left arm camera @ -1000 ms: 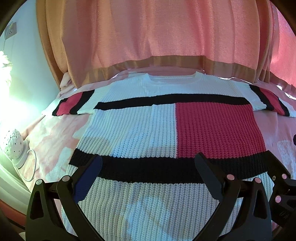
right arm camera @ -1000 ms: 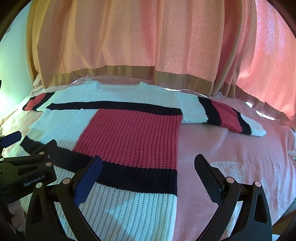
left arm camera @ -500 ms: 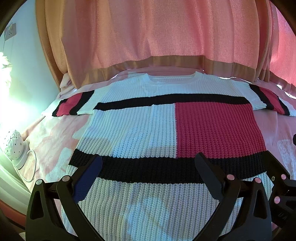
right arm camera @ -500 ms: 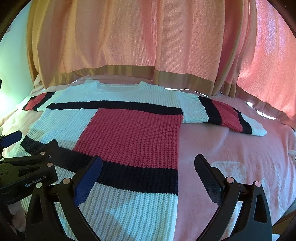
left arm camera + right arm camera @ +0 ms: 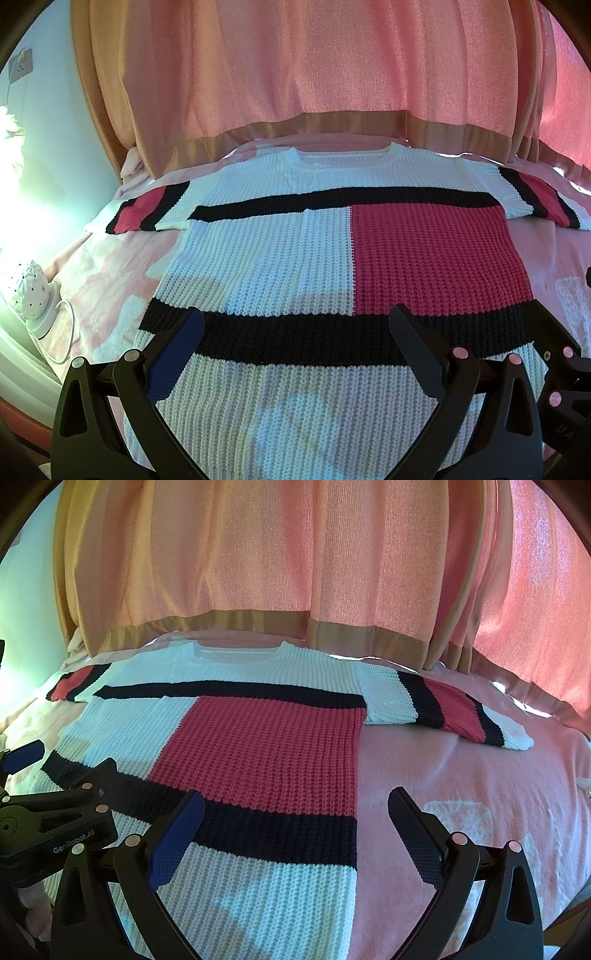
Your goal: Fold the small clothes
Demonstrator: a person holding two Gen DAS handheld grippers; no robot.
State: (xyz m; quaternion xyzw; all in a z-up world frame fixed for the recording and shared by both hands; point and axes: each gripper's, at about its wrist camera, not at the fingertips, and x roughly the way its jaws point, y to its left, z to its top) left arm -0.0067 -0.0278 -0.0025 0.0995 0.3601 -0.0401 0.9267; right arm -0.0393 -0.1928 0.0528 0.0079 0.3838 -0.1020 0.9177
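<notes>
Open pink bedspread (image 5: 461,775) right of the sweater (image 5: 258,746); curtain (image 5: 295,572) close behind, lamp (image 5: 31,295) at left edge.

We read one brand, "GenRobot.AI", in pale letters on the black body of the left gripper (image 5: 22,768) where it enters the right wrist view. In the left wrist view, faint letters on the right gripper's body at the lower right edge are too blurred for us to read.

Left gripper (image 5: 295,332) jaws spread wide, empty. Right gripper (image 5: 295,812) same, level beside it.
</notes>
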